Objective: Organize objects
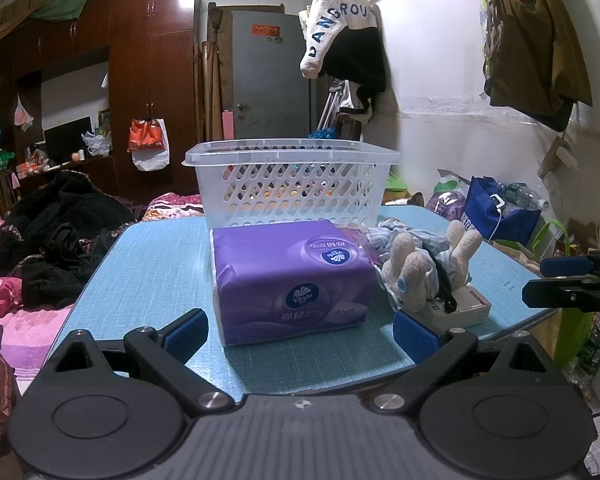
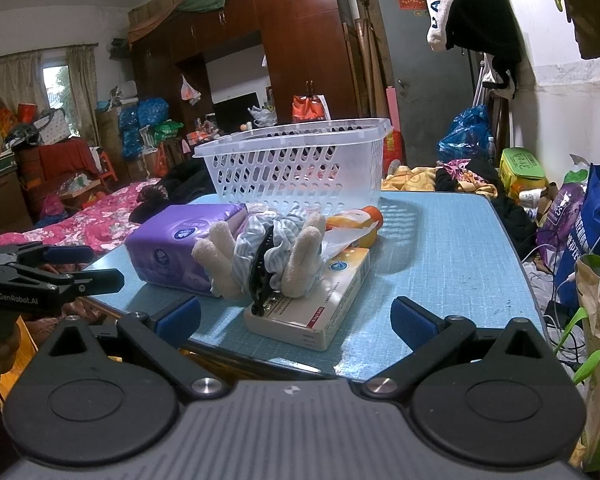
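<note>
A purple tissue pack [image 1: 290, 280] lies on the blue table [image 1: 148, 264] in front of a clear plastic basket [image 1: 292, 180]. My left gripper [image 1: 300, 330] is open, just short of the pack. To the pack's right lie a striped scrunchie with fuzzy ears [image 1: 420, 264], a black hair clip [image 1: 444, 284] and a white medicine box [image 1: 464, 306]. In the right wrist view my right gripper [image 2: 296, 320] is open, facing the medicine box [image 2: 320, 300], with the scrunchie [image 2: 268, 252], clip [image 2: 262, 276] and an orange bottle [image 2: 356, 220] behind. The basket [image 2: 296, 168] stands beyond, beside the tissue pack [image 2: 176, 248].
The table [image 2: 452, 256] stands in a cluttered room. A bed with pink bedding and dark clothes [image 1: 52, 240] is at the left. Bags [image 2: 588, 224] crowd the floor at the right. Clothes [image 1: 344, 32] hang on the wall behind the basket.
</note>
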Motion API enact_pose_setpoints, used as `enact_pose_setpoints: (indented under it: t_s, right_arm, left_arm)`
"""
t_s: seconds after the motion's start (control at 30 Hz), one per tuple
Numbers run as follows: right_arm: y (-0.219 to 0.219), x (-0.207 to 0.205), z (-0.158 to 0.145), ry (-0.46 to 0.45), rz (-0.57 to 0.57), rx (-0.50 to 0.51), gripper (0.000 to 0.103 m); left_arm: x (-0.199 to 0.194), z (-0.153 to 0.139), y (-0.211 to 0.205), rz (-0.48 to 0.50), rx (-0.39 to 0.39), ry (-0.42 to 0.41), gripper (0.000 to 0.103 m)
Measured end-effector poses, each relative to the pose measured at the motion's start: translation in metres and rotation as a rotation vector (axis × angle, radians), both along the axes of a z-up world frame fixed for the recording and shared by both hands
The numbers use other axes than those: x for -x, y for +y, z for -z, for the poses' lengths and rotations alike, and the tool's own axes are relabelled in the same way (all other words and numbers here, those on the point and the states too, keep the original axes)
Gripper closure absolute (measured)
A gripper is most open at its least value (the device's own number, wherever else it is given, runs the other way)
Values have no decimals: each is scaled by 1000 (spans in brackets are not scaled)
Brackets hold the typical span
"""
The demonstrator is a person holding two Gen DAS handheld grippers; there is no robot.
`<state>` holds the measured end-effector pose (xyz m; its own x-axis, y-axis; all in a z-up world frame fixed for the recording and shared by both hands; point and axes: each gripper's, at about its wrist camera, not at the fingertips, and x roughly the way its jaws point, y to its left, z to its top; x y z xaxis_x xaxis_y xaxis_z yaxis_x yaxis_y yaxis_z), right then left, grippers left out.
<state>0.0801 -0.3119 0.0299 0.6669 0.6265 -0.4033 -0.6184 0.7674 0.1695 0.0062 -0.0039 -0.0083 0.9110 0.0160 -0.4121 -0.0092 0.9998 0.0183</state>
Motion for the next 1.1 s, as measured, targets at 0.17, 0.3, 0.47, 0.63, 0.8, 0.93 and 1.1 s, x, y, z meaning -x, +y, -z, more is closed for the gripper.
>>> enact_pose_setpoints:
  t_s: [0.17,0.3,0.47,0.63,0.8,0.93,1.1]
  right_arm:
    - [1,1,0,1,1,1,0]
    - [1,1,0,-1,2,3,0]
    - [1,0,0,0,2,3,0]
    - [1,0,0,-1,2,3,0]
    - [2,0,0,-1,3,5,0]
    - [2,0,1,-2,4,5,0]
    - [2,-1,1,-8,7,6,0]
  left_arm:
    - [0,1,-1,0,-1,1,3]
    - [0,2,-1,1,0,1,3]
    - [-1,1,-2,5,-7,2,3]
    - [-1,1,-2,8,-8,7,3]
    - [-1,1,-2,8,-9,7,3]
    - [-2,1,-2,11,-13,8,3]
    - [-2,1,-3,12,-13,9,3]
